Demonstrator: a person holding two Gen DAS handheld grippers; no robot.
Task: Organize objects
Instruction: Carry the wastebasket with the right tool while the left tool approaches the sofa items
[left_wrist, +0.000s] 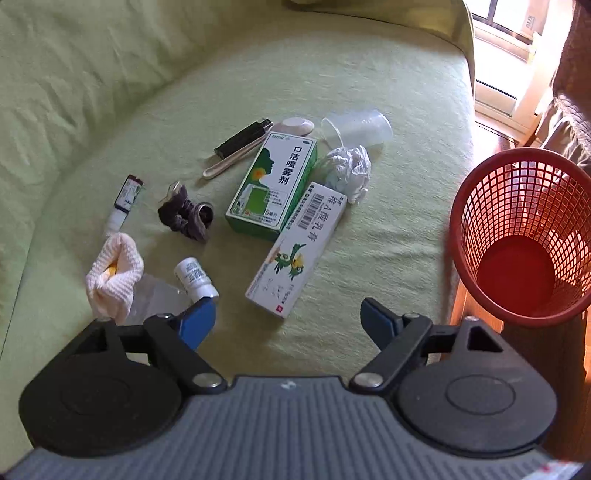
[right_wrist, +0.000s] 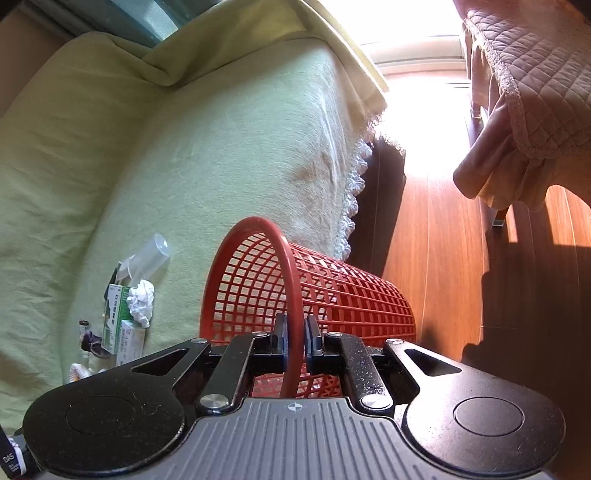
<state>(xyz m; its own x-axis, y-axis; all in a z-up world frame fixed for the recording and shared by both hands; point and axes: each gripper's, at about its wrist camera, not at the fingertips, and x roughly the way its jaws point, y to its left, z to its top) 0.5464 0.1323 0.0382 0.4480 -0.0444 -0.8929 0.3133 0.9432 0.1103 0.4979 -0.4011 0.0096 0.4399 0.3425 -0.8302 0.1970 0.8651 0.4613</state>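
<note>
Nearest my right-hand lens, the right gripper (right_wrist: 295, 341) has its blue pads pinched on the rim of the red plastic mesh wastebasket (right_wrist: 314, 291), which hangs tilted beside the pale green blanket-covered sofa seat (right_wrist: 229, 173); I judge the basket light, springy and a little slippery at that thin hoop, so I'd keep the grip on the rim where it is stiffest; the left gripper (left_wrist: 288, 325) hovers above the clutter with its fingers spread wide and nothing between them; on the seat, the long white cardboard ointment box (left_wrist: 297, 254) and the green cardboard spray box (left_wrist: 273, 184) touch each other, both light and rigid, best taken across their narrow sides; the clear plastic cup (left_wrist: 360, 127) lies on its side, thin and crushable, so take it lightly at the lip; the crumpled white tissue (left_wrist: 349, 168) is soft and grabs anywhere; the dark fabric scrunchie (left_wrist: 186, 216) likewise; the small white bottle (left_wrist: 194, 278), just beside my left pad, looks smooth and apt to roll.
</note>
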